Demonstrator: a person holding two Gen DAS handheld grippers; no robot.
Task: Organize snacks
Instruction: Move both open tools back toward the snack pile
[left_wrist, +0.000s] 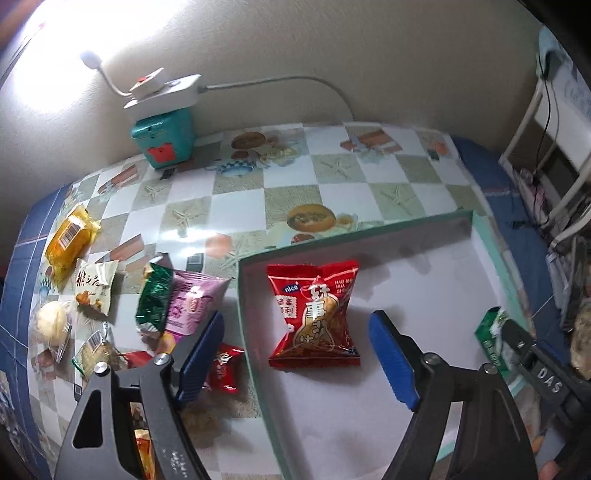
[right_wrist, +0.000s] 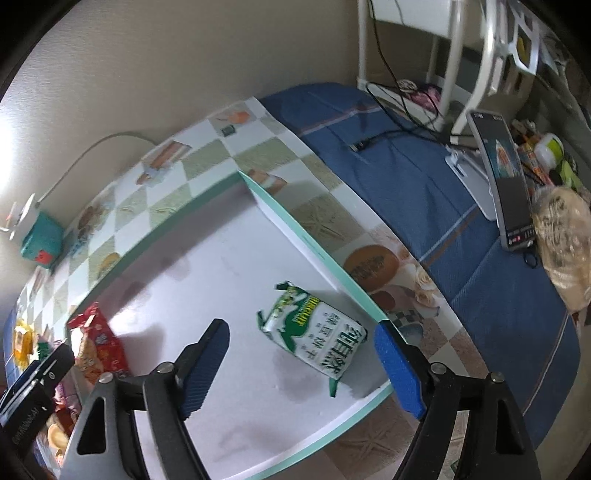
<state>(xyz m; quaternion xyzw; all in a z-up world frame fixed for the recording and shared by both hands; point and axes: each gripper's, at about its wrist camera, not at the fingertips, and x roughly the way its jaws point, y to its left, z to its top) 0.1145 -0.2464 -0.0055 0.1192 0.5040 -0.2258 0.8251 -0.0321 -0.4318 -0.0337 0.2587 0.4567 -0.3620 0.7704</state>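
Tray: white tray (left_wrist: 369, 413) with a green rim lay on our desk (left_wrist: 258, 177).
Left fingers: left gripper (left_wrist: 297, 354) stood released above the red snack pack (left_wrist: 314, 314), which lay flat between our fingers, untouched.
Right fingers: right gripper (right_wrist: 301, 365) stood released over the green-and-white snack pack (right_wrist: 314, 339), free on the tray.

A desk (left_wrist: 332, 177) in checkered oilcloth carries loose snack packets (left_wrist: 110, 295), a shallow white tray (left_wrist: 480, 236) and a teal box (left_wrist: 162, 138).
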